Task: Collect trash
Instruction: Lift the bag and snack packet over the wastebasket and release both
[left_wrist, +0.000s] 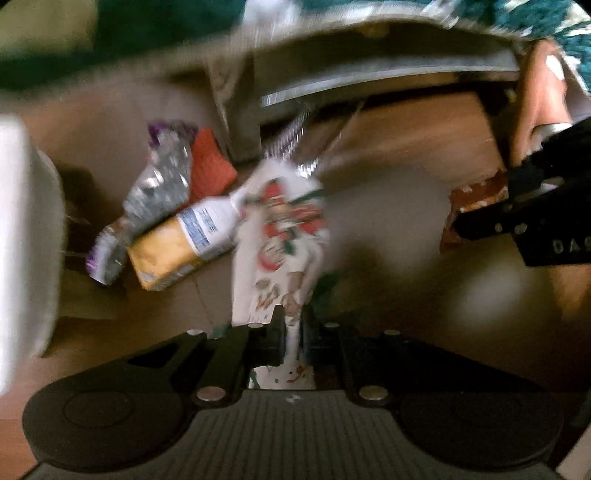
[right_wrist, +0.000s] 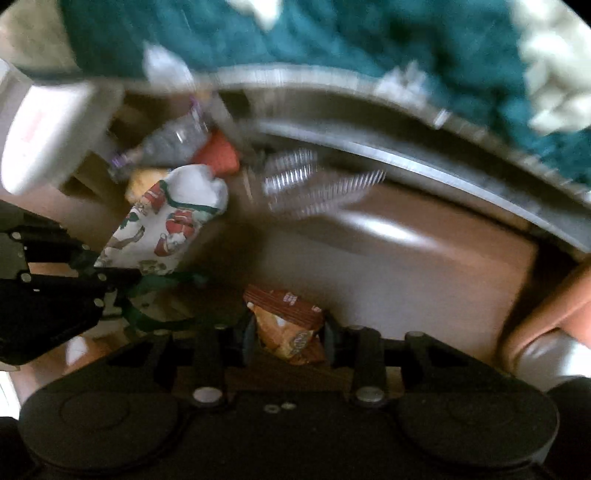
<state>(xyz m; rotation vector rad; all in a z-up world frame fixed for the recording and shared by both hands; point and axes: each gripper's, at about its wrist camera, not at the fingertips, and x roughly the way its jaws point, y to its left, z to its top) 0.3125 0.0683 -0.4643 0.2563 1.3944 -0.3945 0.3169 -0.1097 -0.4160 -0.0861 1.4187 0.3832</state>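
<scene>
Between the left gripper's (left_wrist: 291, 350) fingers I am holding a printed paper bag (left_wrist: 284, 236), white with red and green figures; the jaws are pinched together on its lower edge and the bag is standing up and away from me. My judgement: it is weighing almost nothing, flopping and tearing easily, so a firm pinch on a folded edge is serving better than a hold on the loose body.

On the right gripper (right_wrist: 290, 341) I am carrying an orange snack packet (right_wrist: 286, 321), sitting between the two fingers. The fingers are standing either side of it, but blur is keeping me from telling whether they are pressing it. I am expecting slick, crinkly film; the crimped seam is looking like the safest hold.

Beyond the paper bag, to its left, more trash is lying in a heap on the brown floor (left_wrist: 388, 221): a yellow wrapper (left_wrist: 173, 251), a crushed clear bottle with a purple label (left_wrist: 159, 188), a red item (left_wrist: 210, 166). Behind the bag, something clear and ribbed (right_wrist: 295, 177) is showing, too smeared to name.

Both views are motion-blurred. Teal fabric (right_wrist: 332, 44) is covering the top of the frames, a pale object (left_wrist: 26, 221) is cut off left of the heap, and I am seeing no bin.
</scene>
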